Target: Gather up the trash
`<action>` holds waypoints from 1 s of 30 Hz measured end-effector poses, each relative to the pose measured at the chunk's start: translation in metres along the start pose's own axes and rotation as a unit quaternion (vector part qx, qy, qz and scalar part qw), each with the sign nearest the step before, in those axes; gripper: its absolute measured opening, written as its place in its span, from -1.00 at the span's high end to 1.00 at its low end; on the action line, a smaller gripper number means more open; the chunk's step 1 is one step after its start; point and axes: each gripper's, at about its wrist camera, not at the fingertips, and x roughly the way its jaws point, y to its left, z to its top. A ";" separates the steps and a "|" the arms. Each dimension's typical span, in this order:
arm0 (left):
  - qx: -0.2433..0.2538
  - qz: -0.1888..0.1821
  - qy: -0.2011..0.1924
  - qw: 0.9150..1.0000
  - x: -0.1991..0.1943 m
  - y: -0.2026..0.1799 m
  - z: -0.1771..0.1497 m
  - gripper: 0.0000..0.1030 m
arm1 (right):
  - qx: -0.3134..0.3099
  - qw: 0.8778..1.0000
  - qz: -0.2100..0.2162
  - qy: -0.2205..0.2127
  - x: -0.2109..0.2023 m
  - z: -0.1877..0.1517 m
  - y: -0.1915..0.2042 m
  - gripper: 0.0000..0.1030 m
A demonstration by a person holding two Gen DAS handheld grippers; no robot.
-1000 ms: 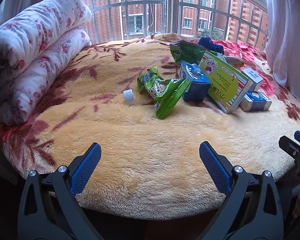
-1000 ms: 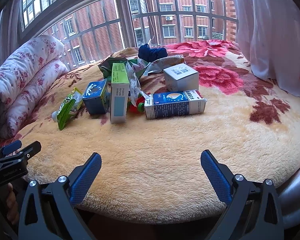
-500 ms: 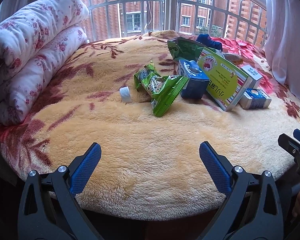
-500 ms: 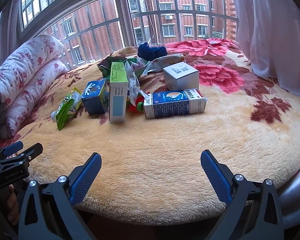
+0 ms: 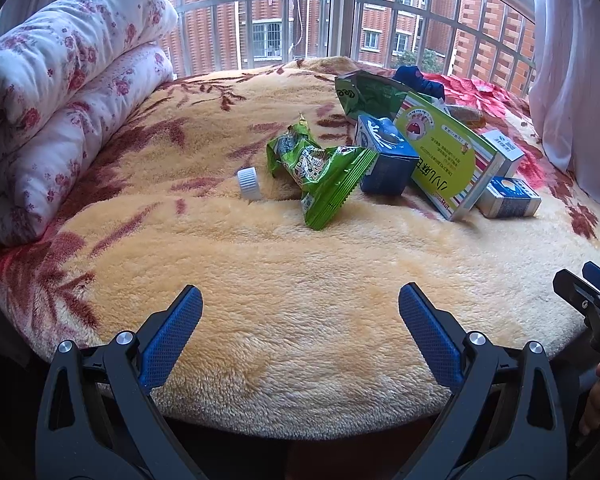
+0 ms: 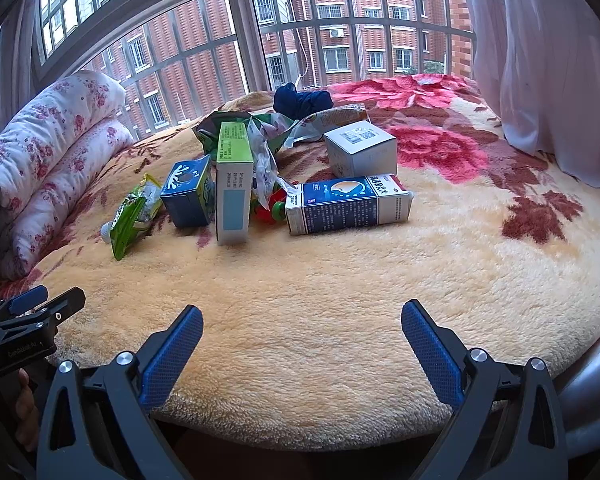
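Note:
Trash lies in a cluster on the blanket-covered bed. A green snack wrapper (image 5: 324,172) (image 6: 134,214) lies next to a white bottle cap (image 5: 249,182). Behind them stand a blue carton (image 5: 386,156) (image 6: 188,194), a green and white box (image 5: 446,160) (image 6: 232,188), a long blue and white box (image 6: 348,204) (image 5: 508,198), a white box (image 6: 360,148) and crumpled bags (image 6: 260,132). My left gripper (image 5: 300,320) is open and empty above the bed's near edge. My right gripper (image 6: 302,330) is open and empty, also well short of the trash.
A rolled floral quilt (image 5: 60,96) lies along the left side. A dark blue cloth (image 6: 300,100) sits behind the trash by the barred window. A white curtain (image 6: 540,60) hangs at the right. The blanket (image 5: 300,280) ends at a rounded near edge.
Both grippers have moved slightly forward toward the trash. Both stay open and nothing on the bed has moved.

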 end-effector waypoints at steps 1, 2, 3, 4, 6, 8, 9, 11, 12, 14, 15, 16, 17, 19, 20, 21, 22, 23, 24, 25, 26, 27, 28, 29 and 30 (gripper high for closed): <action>0.000 0.000 0.000 1.000 0.000 0.000 0.000 -0.86 | 0.001 1.000 0.000 0.001 0.000 0.000 0.000 -0.90; 0.000 0.001 0.000 1.000 0.000 0.000 0.000 -0.86 | 0.001 1.000 0.001 0.001 0.000 0.000 -0.001 -0.90; 0.001 0.001 0.000 1.000 0.000 0.000 0.000 -0.86 | 0.002 1.000 0.001 0.002 0.000 -0.001 -0.001 -0.90; 0.000 0.000 0.000 1.000 0.000 0.000 0.000 -0.86 | 0.003 1.000 0.002 0.001 0.000 -0.001 -0.002 -0.90; 0.001 0.000 0.001 1.000 -0.001 -0.001 0.000 -0.86 | 0.003 1.000 0.003 0.001 0.000 -0.001 -0.002 -0.90; 0.002 0.000 0.000 1.000 -0.001 -0.001 0.000 -0.86 | 0.003 1.000 0.003 0.001 0.000 -0.001 -0.002 -0.90; 0.003 0.000 0.000 1.000 -0.001 -0.002 0.000 -0.86 | 0.003 1.000 0.003 0.001 0.000 0.000 -0.002 -0.90; 0.005 0.002 0.000 1.000 0.000 -0.003 0.000 -0.86 | 0.002 1.000 0.002 0.000 0.001 0.000 -0.002 -0.90; 0.006 0.002 -0.001 1.000 0.000 -0.003 0.000 -0.86 | 0.001 1.000 0.002 0.000 0.001 0.001 -0.002 -0.90; 0.006 0.002 0.000 1.000 0.000 -0.003 0.000 -0.86 | 0.001 1.000 0.004 0.000 0.002 0.001 -0.001 -0.90; 0.005 0.002 0.000 1.000 0.000 -0.003 0.000 -0.86 | 0.000 1.000 0.004 0.001 0.002 0.002 -0.001 -0.90; 0.005 0.002 0.000 1.000 0.000 -0.003 0.000 -0.86 | -0.001 1.000 0.004 0.002 0.003 0.003 -0.001 -0.90; 0.004 0.001 0.001 1.000 0.001 -0.003 0.000 -0.86 | -0.003 1.000 0.004 0.001 0.003 0.004 0.000 -0.90; 0.004 0.001 0.001 1.000 0.002 -0.002 0.001 -0.86 | -0.006 1.000 0.004 0.000 0.004 0.006 0.002 -0.90; 0.003 0.001 0.001 1.000 0.002 -0.002 0.001 -0.86 | -0.008 1.000 0.004 -0.001 0.004 0.007 0.003 -0.90; 0.003 0.001 0.001 1.000 0.002 -0.002 0.001 -0.86 | -0.009 1.000 0.004 -0.002 0.005 0.009 0.004 -0.90; 0.002 0.000 0.001 1.000 0.002 -0.001 0.001 -0.86 | -0.010 1.000 0.005 -0.003 0.005 0.011 0.004 -0.90; 0.002 0.000 0.001 1.000 0.003 -0.001 0.001 -0.86 | -0.012 1.000 0.006 -0.004 0.006 0.013 0.005 -0.90; 0.002 -0.001 0.001 1.000 0.003 -0.001 0.001 -0.86 | -0.013 1.000 0.007 -0.005 0.007 0.015 0.007 -0.90; 0.002 0.000 0.001 1.000 0.003 -0.001 0.001 -0.86 | -0.016 1.000 0.011 -0.007 0.008 0.017 0.008 -0.90; 0.001 -0.001 0.001 1.000 0.004 0.000 0.002 -0.86 | -0.018 1.000 0.016 -0.009 0.009 0.020 0.010 -0.90; 0.001 -0.002 0.001 1.000 0.004 0.000 0.002 -0.86 | -0.021 0.999 0.020 -0.012 0.011 0.023 0.011 -0.90; 0.002 -0.002 0.001 1.000 0.004 0.000 0.002 -0.86 | -0.028 0.999 0.027 -0.015 0.013 0.027 0.014 -0.90; 0.002 -0.002 0.000 1.000 0.004 0.000 0.002 -0.86 | -0.035 0.999 0.032 -0.017 0.015 0.031 0.016 -0.90; 0.003 -0.002 -0.001 1.000 0.004 0.000 0.002 -0.86 | -0.042 0.998 0.036 -0.019 0.017 0.036 0.019 -0.90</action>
